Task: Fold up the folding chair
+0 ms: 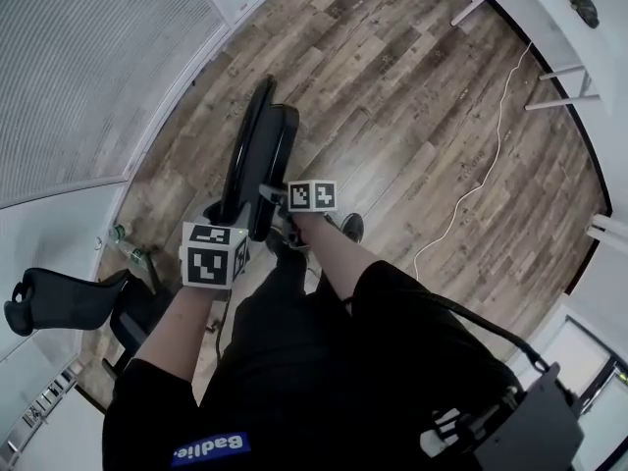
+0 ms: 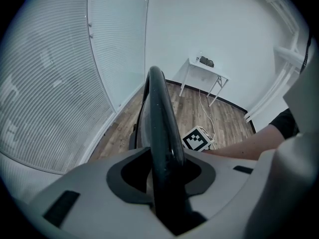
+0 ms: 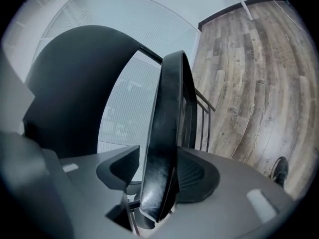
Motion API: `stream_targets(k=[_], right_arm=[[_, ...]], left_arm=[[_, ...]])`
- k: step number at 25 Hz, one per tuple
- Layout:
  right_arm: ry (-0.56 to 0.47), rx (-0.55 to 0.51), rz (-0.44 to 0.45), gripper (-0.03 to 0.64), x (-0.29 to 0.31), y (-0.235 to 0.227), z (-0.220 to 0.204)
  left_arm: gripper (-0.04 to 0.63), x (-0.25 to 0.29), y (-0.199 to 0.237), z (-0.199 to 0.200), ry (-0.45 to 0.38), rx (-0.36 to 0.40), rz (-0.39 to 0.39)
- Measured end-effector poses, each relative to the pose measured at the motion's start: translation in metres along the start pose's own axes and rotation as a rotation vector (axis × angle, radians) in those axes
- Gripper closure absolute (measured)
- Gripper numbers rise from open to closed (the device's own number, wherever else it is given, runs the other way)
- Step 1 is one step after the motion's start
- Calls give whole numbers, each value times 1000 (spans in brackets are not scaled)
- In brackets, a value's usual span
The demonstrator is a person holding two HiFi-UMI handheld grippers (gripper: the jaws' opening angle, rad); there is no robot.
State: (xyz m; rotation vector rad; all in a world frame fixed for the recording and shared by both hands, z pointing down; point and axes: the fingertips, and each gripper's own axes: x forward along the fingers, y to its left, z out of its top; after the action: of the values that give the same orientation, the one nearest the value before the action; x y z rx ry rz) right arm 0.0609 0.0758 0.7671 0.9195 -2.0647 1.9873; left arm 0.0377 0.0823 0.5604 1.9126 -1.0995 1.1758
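The black folding chair point(image 1: 260, 150) stands folded flat on edge on the wood floor, directly below me. In the head view my left gripper point(image 1: 234, 219) reaches its near rim from the left, and my right gripper point(image 1: 278, 196) comes in from the right. In the left gripper view the chair's rounded black rim point(image 2: 162, 128) runs up between the jaws of the left gripper point(image 2: 162, 176). A sliver of gap shows at the left pad point(image 2: 132, 176), so they are open. My right gripper point(image 3: 159, 176) is shut on the flat padded seat panel point(image 3: 167, 128).
A white table point(image 1: 579, 27) stands at the far right, with a white cable point(image 1: 491, 165) trailing over the floor. A black office chair point(image 1: 69, 302) and bottles point(image 1: 123, 243) sit at the left by the blinds-covered wall. My shoe point(image 1: 350, 227) is beside the chair.
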Motion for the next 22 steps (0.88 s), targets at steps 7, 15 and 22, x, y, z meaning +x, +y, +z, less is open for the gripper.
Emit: stream_targets(k=[7, 15, 22], right_arm=[[5, -46, 10, 414, 28, 35, 15], [23, -121, -11, 414, 54, 68, 28], [40, -129, -84, 413, 57, 67, 37]], left_arm=[[474, -4, 17, 13, -12, -41, -2], [466, -12, 30, 26, -16, -134, -18], [457, -12, 31, 36, -16, -195, -41]])
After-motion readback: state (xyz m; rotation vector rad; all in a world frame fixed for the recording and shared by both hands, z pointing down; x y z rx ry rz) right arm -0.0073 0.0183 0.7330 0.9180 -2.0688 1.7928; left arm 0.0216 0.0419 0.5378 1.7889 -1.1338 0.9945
